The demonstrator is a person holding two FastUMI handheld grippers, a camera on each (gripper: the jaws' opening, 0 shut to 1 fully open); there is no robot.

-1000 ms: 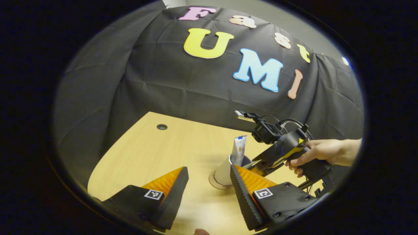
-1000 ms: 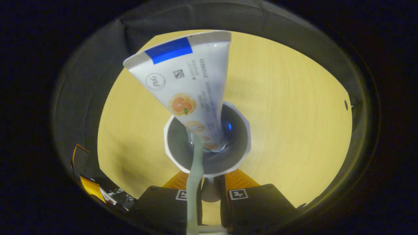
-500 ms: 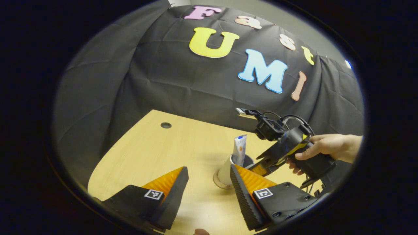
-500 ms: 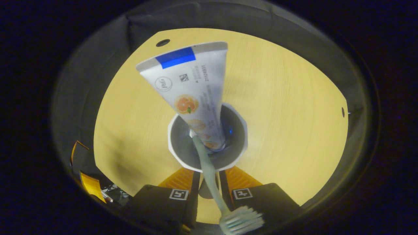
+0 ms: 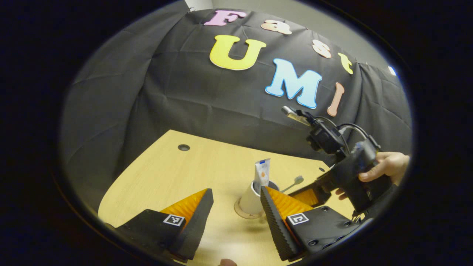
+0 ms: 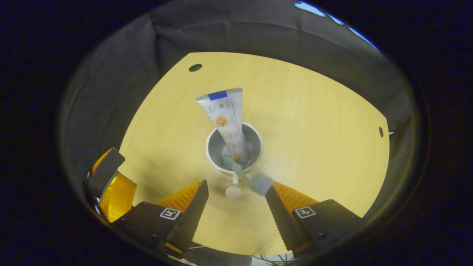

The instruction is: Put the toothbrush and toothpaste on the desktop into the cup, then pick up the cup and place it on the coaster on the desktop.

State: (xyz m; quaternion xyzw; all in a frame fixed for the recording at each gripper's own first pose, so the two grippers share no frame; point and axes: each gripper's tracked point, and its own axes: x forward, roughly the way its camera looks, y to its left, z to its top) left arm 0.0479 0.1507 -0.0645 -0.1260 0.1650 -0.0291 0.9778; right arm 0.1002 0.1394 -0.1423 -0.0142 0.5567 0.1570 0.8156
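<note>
since a second ago the right gripper [image 6: 236, 197] has let go the toothbrush [image 6: 245, 177] and lifted, jaws wide and empty, the cup [image 6: 234, 147] straight below it; left gripper [image 5: 236, 201] open, empty, nearer.

left gripper [image 5: 236, 212]: wedge fingers, ridged inner faces, square tag markers, screws; right gripper [image 6: 236, 207]: same, looping cables.

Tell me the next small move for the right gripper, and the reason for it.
Probably lower the right gripper and close it on the cup. The toothpaste and toothbrush both stand in the cup, and the right gripper hangs open above it, holding nothing. The cup seems to stand on a round disc, possibly the coaster, so check that before lifting.
</note>
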